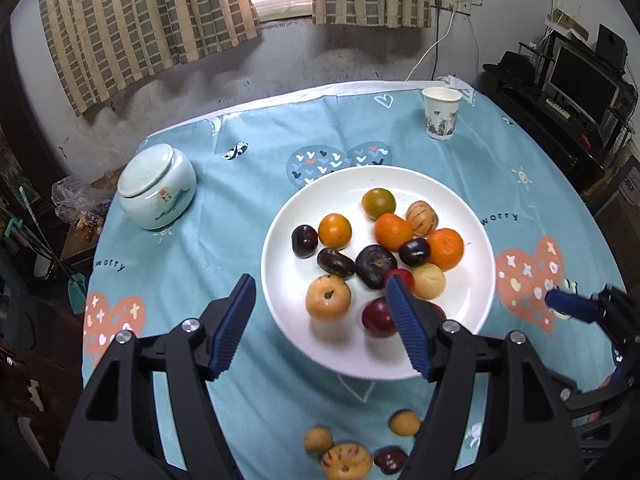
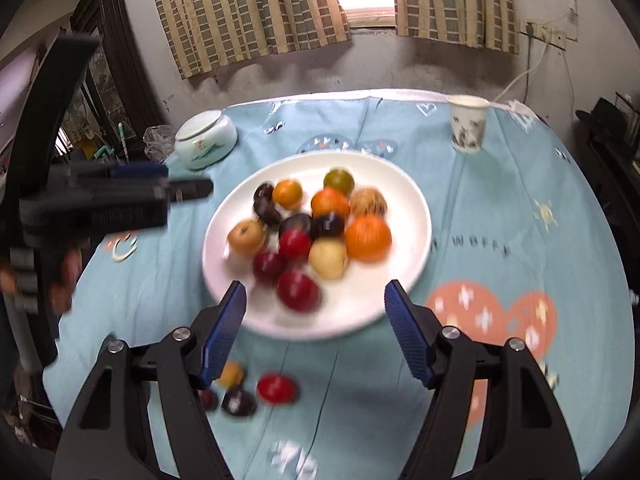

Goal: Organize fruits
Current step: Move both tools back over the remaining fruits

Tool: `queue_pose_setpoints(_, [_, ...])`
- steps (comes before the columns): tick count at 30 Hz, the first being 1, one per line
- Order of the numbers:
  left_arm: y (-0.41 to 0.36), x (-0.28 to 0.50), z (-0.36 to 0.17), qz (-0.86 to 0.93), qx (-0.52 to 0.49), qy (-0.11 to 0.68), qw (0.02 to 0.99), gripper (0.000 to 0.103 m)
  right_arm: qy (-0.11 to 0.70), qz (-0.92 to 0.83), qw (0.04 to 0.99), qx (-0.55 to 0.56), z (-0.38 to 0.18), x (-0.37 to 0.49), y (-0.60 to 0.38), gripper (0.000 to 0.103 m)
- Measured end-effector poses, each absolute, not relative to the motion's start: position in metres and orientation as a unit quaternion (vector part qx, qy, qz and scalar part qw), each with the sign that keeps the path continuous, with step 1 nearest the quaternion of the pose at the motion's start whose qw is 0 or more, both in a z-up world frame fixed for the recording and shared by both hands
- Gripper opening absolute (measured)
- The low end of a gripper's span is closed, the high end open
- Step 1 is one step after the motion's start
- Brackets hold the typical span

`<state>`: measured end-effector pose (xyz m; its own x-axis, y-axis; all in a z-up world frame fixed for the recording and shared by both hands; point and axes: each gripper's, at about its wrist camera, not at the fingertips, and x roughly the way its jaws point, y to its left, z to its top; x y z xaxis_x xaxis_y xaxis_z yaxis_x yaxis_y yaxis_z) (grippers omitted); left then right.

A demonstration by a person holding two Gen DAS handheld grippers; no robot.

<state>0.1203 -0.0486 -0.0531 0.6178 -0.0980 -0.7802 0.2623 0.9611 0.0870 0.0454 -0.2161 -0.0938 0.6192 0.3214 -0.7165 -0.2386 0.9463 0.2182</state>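
Note:
A white plate (image 1: 340,192) on the blue tablecloth holds several fruits: oranges (image 1: 446,249), dark plums (image 1: 375,266), red plums (image 1: 378,317) and yellow ones (image 1: 328,298). My left gripper (image 1: 320,284) hovers open above the plate's near edge, with nothing pressed between its blue pads. The right gripper (image 2: 316,286) also stands open over the near rim of the plate (image 2: 360,312), its jaws empty. Several loose fruits lie on the cloth in front of the plate, among them a striped yellow one (image 1: 346,460) and a red one (image 2: 276,387). Each gripper shows at the side of the other's view.
A pale lidded ceramic jar (image 1: 158,186) stands at the left of the table and a paper cup (image 1: 440,114) at the far right. The round table ends at a wall with curtains behind. A dark shelf with a screen (image 1: 580,84) stands to the right.

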Motion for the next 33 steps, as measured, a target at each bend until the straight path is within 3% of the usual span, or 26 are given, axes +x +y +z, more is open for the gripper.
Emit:
queue_pose_setpoints(7, [-0.026,0.064,-0.034,-0.096,0.085,0.401,0.907,0.075,0.425,0.139,0.892,0.061,-0.106,-0.018,-0.217,0.072])
queue_pose_setpoints(14, [0.038,0.006,-0.082,-0.066,0.039,0.458,0.885,0.075,0.450,0.160,0.879,0.003,-0.141,-0.061,-0.187,0.072])
queue_pose_setpoints(18, [0.050,-0.012,-0.103,-0.061,0.039,0.481,0.873,0.075,0.473,0.184,0.861,-0.009,-0.161,-0.040,-0.158,0.055])
queue_pose_setpoints(25, [0.060,-0.035,-0.120,-0.061,0.039,0.501,0.862,0.075,0.480,0.207,0.850,-0.066,-0.178,-0.010,-0.138,0.052])
queue_pose_setpoints(29, [0.054,-0.038,-0.127,-0.067,0.026,0.514,0.855,0.075,0.485,0.243,0.834,-0.095,-0.186,0.003,-0.127,0.041])
queue_pose_setpoints(30, [0.049,-0.039,-0.129,-0.073,0.023,0.517,0.853,0.075,0.485,0.248,0.832,-0.104,-0.187,0.006,-0.125,0.033])
queue_pose_setpoints(33, [0.031,-0.043,-0.133,-0.097,0.026,0.522,0.847,0.075,0.491,0.266,0.822,-0.108,-0.183,0.013,-0.126,0.030])
